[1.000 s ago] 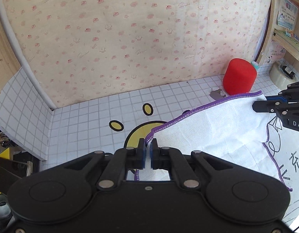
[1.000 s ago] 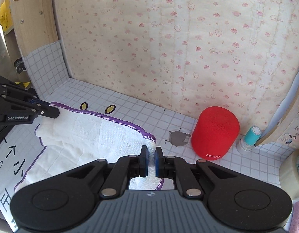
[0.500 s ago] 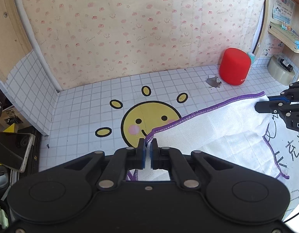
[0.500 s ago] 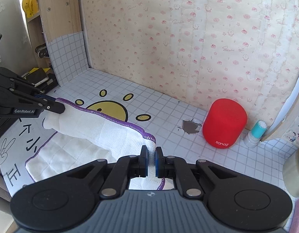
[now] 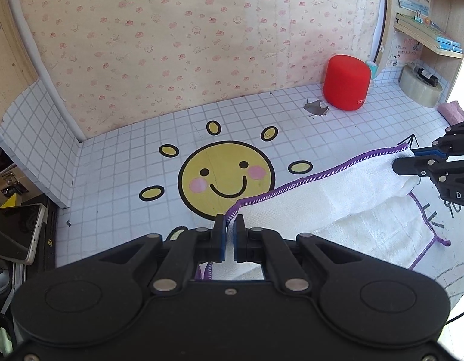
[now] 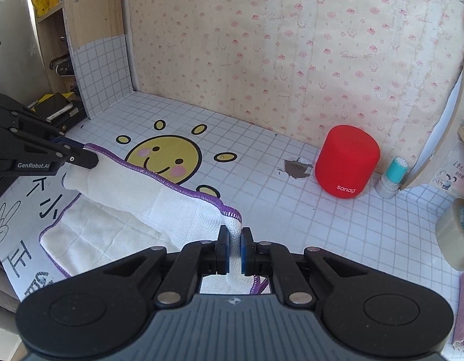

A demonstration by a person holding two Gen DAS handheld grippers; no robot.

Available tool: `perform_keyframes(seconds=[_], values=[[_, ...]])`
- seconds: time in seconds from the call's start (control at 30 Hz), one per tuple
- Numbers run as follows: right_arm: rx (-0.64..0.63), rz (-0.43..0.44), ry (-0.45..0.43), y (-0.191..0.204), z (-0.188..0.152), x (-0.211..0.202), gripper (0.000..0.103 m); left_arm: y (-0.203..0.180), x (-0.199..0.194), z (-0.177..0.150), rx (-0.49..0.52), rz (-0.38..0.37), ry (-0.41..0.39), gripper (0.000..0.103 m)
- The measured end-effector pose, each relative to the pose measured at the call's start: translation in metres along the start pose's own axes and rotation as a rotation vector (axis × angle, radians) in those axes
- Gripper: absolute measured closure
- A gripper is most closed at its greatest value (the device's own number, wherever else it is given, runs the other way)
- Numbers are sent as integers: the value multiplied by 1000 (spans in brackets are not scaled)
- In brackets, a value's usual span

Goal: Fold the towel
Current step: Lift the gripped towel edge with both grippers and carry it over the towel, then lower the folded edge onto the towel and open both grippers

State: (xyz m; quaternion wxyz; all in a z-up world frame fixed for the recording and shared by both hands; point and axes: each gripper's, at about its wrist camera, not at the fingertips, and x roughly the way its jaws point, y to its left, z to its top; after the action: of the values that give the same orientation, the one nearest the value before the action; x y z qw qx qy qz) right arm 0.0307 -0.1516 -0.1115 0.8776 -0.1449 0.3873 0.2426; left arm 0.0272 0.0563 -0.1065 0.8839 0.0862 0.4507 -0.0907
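Both tongs (image 5: 230, 225) drew towel (image 5: 337, 198) back.

Probably a home desk nook: cartoon wallpaper (image 5: 202, 39), shelves (image 5: 424, 30), tape roll (image 5: 420, 87).

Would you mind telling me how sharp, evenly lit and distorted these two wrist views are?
Left wrist view: sharp; the white purple-edged towel is crisp, the far right edge blows out to white, and the wall's base bows. Right wrist view: equally sharp; the red cylindrical speaker shows readable lettering, with dark rounded corners.
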Motion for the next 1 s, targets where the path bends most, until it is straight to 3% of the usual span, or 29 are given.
perform_keyframes(seconds=[0.73, 1.0], values=[[-44, 15, 65, 8, -21, 1, 96, -13, 1, -22, 20, -14, 48, 97], [-69, 25, 97, 14, -27, 0, 90, -15, -3, -32, 14, -9, 63, 96]])
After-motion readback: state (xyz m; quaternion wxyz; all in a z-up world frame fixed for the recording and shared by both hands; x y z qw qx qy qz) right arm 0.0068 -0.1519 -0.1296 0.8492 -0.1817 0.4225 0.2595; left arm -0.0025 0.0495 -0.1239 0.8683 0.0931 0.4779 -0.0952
